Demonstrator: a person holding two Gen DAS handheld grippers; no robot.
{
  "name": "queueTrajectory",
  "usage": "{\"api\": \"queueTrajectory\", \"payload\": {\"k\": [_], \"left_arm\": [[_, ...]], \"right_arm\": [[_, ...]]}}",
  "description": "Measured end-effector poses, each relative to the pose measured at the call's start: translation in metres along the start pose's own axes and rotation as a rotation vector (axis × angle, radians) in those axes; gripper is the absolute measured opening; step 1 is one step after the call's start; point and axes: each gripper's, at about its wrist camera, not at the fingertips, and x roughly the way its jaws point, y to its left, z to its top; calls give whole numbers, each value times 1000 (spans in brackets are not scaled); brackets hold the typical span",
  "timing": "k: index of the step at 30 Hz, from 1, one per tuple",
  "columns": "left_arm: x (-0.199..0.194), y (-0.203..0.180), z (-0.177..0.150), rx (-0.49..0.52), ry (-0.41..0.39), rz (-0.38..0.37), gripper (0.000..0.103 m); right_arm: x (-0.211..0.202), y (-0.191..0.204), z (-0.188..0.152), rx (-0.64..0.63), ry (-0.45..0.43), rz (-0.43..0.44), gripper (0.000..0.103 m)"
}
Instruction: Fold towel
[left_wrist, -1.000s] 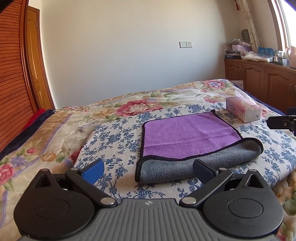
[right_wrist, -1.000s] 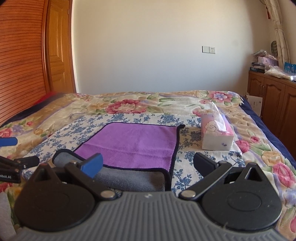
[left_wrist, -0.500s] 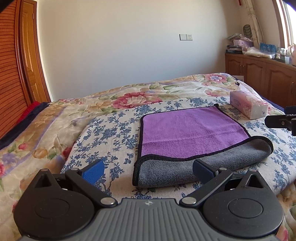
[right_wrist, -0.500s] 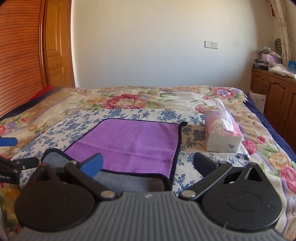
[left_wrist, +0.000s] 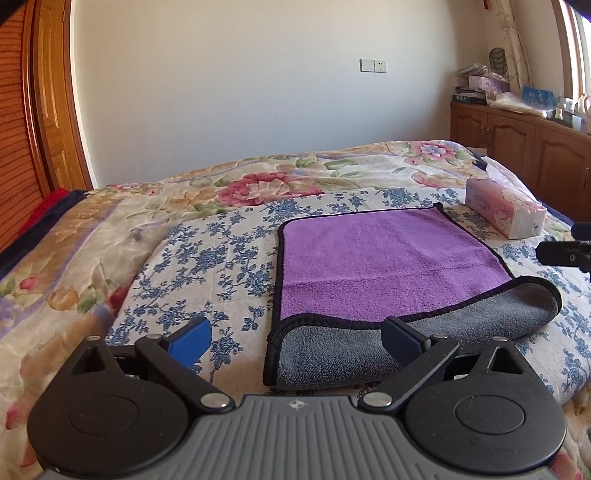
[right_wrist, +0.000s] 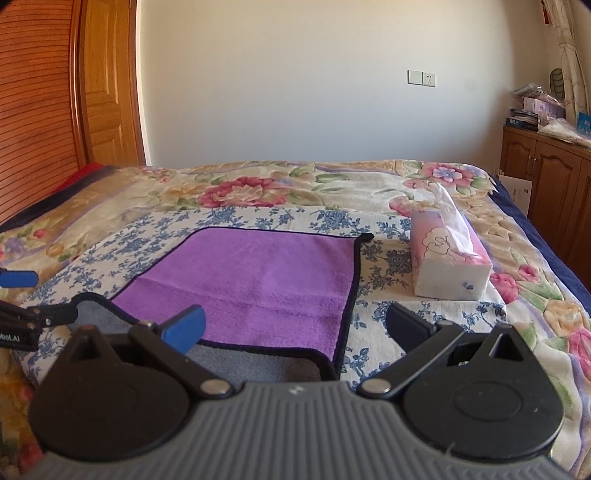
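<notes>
A purple towel (left_wrist: 388, 258) with a grey underside and black trim lies on the blue-flowered cloth on the bed. Its near edge is folded over, showing a grey band (left_wrist: 369, 350). It also shows in the right wrist view (right_wrist: 258, 284). My left gripper (left_wrist: 295, 332) is open and empty, just before the towel's near left corner. My right gripper (right_wrist: 295, 325) is open and empty, over the towel's near right corner. The right gripper's tip shows at the right edge of the left wrist view (left_wrist: 565, 251); the left gripper's tip shows at the left of the right wrist view (right_wrist: 22, 314).
A pink tissue box (right_wrist: 450, 266) stands on the bed right of the towel, also in the left wrist view (left_wrist: 506, 212). The flowered bedspread (left_wrist: 258, 184) stretches to the far wall. A wooden cabinet (left_wrist: 524, 147) stands at right, a wooden door (right_wrist: 107, 92) at left.
Both grippers have pulled back and risen a little from the towel, staying open. The towel has not moved.
</notes>
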Motion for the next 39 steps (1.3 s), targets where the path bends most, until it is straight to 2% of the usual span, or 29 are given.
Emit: {"api": "queueTrajectory", "payload": {"k": [4, 10, 18, 22, 24, 29, 31, 33, 39], "left_arm": [[6, 4, 2, -11, 3, -26, 95], [20, 8, 2, -18, 38, -46, 82], [35, 18, 2, -53, 81, -51, 59], [38, 20, 1, -66, 90, -59, 52], [39, 20, 1, -69, 94, -66, 44], [40, 19, 0, -68, 102, -76, 32], [39, 19, 0, -71, 101, -76, 31], [40, 20, 0, -73, 102, -75, 29], [41, 19, -2, -68, 109, -70, 29]], "right_arm": [[7, -2, 0, 1, 13, -1, 103], [15, -4, -2, 6, 33, 10, 103], [23, -7, -4, 13, 68, 27, 103], [27, -11, -6, 31, 105, 37, 103], [29, -12, -6, 41, 124, 45, 103], [31, -12, -8, 54, 161, 69, 103], [33, -13, -8, 59, 178, 73, 102], [35, -14, -8, 70, 198, 82, 91], [36, -16, -8, 94, 227, 125, 85]]}}
